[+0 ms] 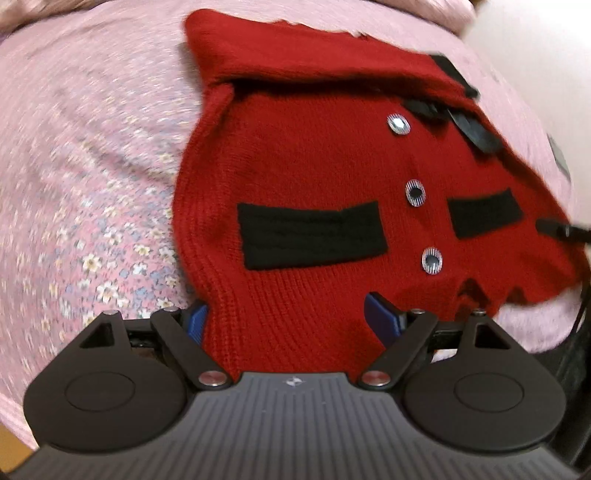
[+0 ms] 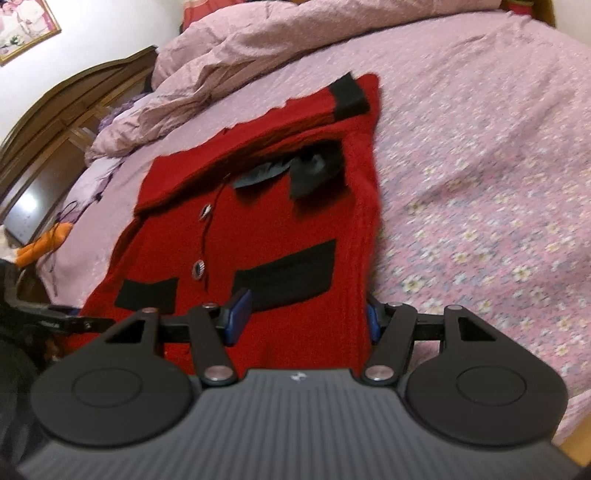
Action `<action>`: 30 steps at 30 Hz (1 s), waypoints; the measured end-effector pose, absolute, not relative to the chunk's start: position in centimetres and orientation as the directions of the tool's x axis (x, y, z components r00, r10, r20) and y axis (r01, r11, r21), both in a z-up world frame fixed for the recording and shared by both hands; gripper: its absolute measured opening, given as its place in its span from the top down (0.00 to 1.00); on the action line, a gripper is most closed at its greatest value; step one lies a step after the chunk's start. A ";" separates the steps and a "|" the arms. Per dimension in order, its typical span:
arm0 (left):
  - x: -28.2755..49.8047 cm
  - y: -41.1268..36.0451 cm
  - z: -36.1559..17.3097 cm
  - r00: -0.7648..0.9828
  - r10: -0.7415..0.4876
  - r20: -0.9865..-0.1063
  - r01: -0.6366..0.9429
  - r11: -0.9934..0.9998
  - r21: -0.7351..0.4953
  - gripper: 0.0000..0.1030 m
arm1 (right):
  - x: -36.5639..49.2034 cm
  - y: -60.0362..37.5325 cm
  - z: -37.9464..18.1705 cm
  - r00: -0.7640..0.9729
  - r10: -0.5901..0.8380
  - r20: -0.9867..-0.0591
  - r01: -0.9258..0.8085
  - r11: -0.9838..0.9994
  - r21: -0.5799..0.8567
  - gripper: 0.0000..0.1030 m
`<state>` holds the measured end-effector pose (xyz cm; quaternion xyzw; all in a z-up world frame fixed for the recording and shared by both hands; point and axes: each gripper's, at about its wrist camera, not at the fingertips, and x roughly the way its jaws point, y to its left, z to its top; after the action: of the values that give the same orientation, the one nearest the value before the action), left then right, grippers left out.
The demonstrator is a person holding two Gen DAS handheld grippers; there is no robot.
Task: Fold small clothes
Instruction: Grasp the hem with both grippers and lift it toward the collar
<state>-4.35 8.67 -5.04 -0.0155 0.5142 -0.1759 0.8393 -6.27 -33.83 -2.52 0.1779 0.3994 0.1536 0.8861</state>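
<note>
A small red knitted cardigan point(image 1: 314, 170) with black pocket patches, a black bow and silver buttons lies on a pink floral bedspread point(image 1: 92, 166). A sleeve is folded across its top. My left gripper point(image 1: 291, 321) has its blue pads wide apart, with the cardigan's lower left hem between them. In the right wrist view the cardigan point(image 2: 266, 236) lies the same way. My right gripper point(image 2: 304, 317) also has its pads apart, around the lower right hem. The other gripper's black tip point(image 2: 55, 321) shows at the left edge.
A crumpled pink duvet point(image 2: 258, 48) is bunched at the head of the bed. A dark wooden headboard point(image 2: 55, 122) and a framed picture point(image 2: 26, 26) stand at the left. An orange item point(image 2: 44, 243) lies by the bed's left edge.
</note>
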 end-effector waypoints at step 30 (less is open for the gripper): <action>-2.0 13.9 -2.4 0.496 -0.520 -0.695 0.179 0.845 -0.505 0.84 | -2.9 -35.9 -1.4 0.664 0.597 -0.450 -0.160 0.701 0.695 0.88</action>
<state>-2.00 13.86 -2.42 -0.1868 0.4572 -0.2068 0.8446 -2.86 -35.95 -1.39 0.3171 0.3451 0.2213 0.8552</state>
